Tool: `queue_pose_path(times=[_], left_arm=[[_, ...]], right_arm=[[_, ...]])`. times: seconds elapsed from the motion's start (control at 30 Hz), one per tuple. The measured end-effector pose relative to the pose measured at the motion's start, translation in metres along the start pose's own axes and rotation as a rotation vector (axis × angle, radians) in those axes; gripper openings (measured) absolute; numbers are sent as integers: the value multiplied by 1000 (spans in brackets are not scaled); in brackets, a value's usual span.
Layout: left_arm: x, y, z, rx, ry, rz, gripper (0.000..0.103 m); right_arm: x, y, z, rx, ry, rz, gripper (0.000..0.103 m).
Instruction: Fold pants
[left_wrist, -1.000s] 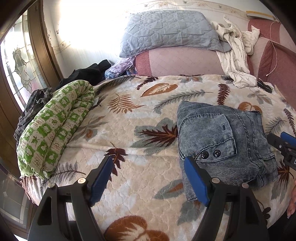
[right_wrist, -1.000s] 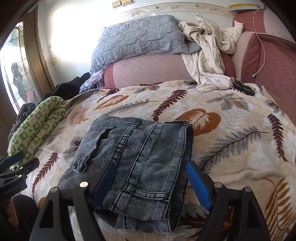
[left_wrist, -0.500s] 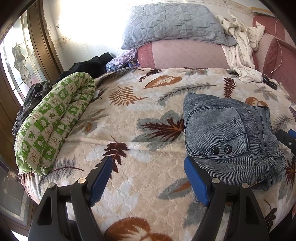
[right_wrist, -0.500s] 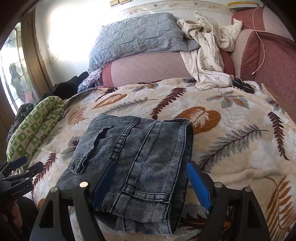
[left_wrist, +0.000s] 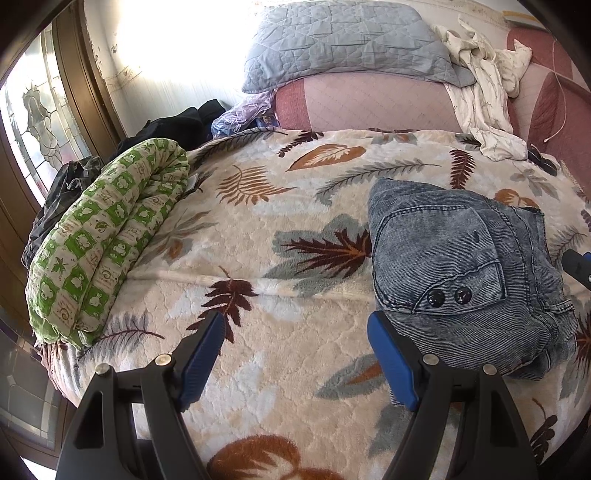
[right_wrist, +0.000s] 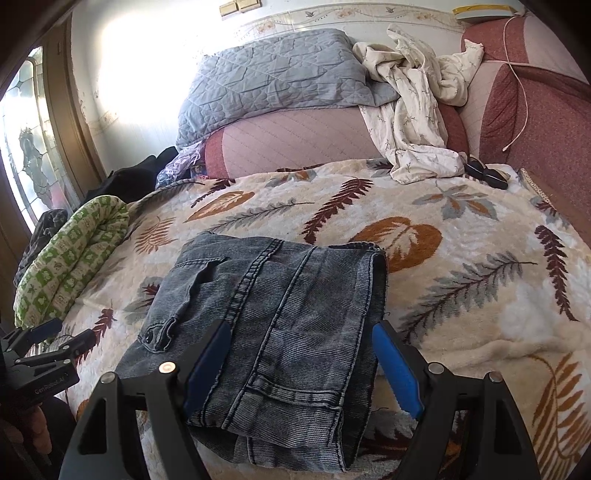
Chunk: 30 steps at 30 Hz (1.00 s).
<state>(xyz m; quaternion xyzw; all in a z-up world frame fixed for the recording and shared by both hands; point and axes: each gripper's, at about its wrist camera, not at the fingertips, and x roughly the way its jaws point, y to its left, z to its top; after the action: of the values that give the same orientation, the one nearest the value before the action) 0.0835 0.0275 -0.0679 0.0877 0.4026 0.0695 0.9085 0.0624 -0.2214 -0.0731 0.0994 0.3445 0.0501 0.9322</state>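
Grey-blue denim pants (right_wrist: 273, 325) lie folded into a compact stack on the leaf-patterned bed blanket (right_wrist: 461, 280). In the left wrist view the pants (left_wrist: 454, 266) sit to the right, a pocket flap with two dark buttons facing up. My left gripper (left_wrist: 295, 350) is open and empty over the blanket, to the left of the pants. My right gripper (right_wrist: 301, 360) is open and empty, its fingers spread above the near edge of the stack. The left gripper also shows in the right wrist view (right_wrist: 55, 336) at the far left.
A rolled green-and-white quilt (left_wrist: 99, 251) lies along the bed's left edge. A grey pillow (right_wrist: 273, 81) and a crumpled cream garment (right_wrist: 413, 122) rest on the pink headboard cushion. Dark clothes (left_wrist: 173, 125) lie at the back left. A small black object (right_wrist: 487, 173) lies near the cream garment.
Both grippers have pulled back a little from the folded pants and stay open. The pants have not moved.
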Motion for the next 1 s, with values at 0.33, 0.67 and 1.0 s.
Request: queue_pose_path(times=[0.33, 0.67, 1.0], left_arm=[[2, -1, -1, -3, 3, 2, 80], [6, 1, -2, -13, 12, 3, 80], [4, -1, -1, -11, 3, -6, 80]], right_arm=[[-3, -3, 2, 15, -11, 4, 82], [-3, -2, 2, 15, -4, 5, 82], [-1, -2, 2, 10, 2, 7, 82]])
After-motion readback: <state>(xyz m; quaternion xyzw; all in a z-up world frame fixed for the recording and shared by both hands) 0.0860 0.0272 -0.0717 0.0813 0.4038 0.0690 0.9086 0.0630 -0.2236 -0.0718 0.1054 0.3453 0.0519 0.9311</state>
